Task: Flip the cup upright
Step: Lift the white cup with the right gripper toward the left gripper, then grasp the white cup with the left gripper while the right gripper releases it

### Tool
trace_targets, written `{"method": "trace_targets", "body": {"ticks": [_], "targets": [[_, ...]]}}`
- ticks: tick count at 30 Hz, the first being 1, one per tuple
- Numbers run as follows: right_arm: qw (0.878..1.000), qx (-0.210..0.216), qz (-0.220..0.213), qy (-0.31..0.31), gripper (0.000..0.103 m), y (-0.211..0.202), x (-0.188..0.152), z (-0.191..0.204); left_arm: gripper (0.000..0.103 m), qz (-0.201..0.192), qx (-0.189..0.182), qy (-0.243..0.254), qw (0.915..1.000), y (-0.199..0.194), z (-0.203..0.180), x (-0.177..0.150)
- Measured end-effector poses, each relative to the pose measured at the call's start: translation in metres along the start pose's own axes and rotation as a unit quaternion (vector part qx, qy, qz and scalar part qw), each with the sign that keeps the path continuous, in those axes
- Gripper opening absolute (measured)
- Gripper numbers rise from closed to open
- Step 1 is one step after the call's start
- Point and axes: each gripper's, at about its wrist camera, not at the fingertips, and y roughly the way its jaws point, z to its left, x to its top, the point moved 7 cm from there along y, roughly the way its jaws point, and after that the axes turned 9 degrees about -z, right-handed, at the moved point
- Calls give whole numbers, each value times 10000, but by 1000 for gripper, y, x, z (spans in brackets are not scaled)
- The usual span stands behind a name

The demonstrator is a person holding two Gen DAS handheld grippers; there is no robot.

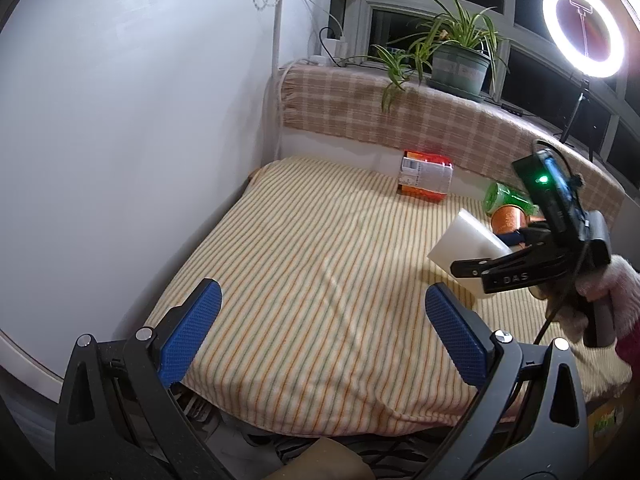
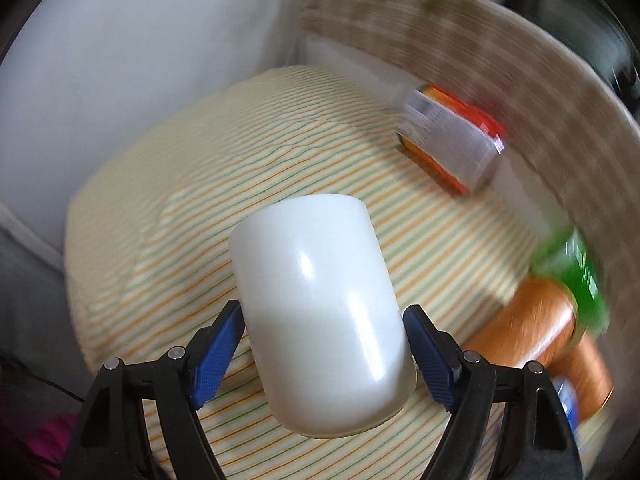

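Clamping white cup (image 2: 324,312), right gripper (image 2: 322,340) jaws, left gripper (image 1: 320,332) wide, empty

Left claw (image 1: 320,320): jaws spread wide, blue pads (image 1: 192,332) facing each other, nothing between them, held low and level. Right claw (image 2: 324,344): both blue pads (image 2: 218,354) pressed against the sides of the white cup (image 2: 320,304), which is held lifted and tilted. The person's right hand (image 1: 600,300), in a pale glove, grips that claw's handle.
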Motion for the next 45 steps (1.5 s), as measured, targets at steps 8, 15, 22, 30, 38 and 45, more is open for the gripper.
{"method": "trace_targets", "body": {"ticks": [8,15,22,30,38,45], "targets": [[9824,469,-167,1800,82,-26,-33,-21,103,-6,-168,94,9998,2,-13,-1],[9407,885,-221,3267,82,-34,-70,-35,103,28,-285,169,9994,5,-27,-1],[8968,949,-374,4305,82,-34,-98,-49,103,156,-483,140,9986,15,-45,1],[9017,1053,-529,4161,89,-45,-107,-53,103,558,-1128,109,9920,32,-81,2],[9260,487,-1048,3594,91,-104,-126,-62,103,1617,-2100,-690,9618,62,-123,-9],[9309,-172,-1267,3422,91,-145,-153,-78,101,2314,-2409,-1247,9343,90,-155,-26]]}}
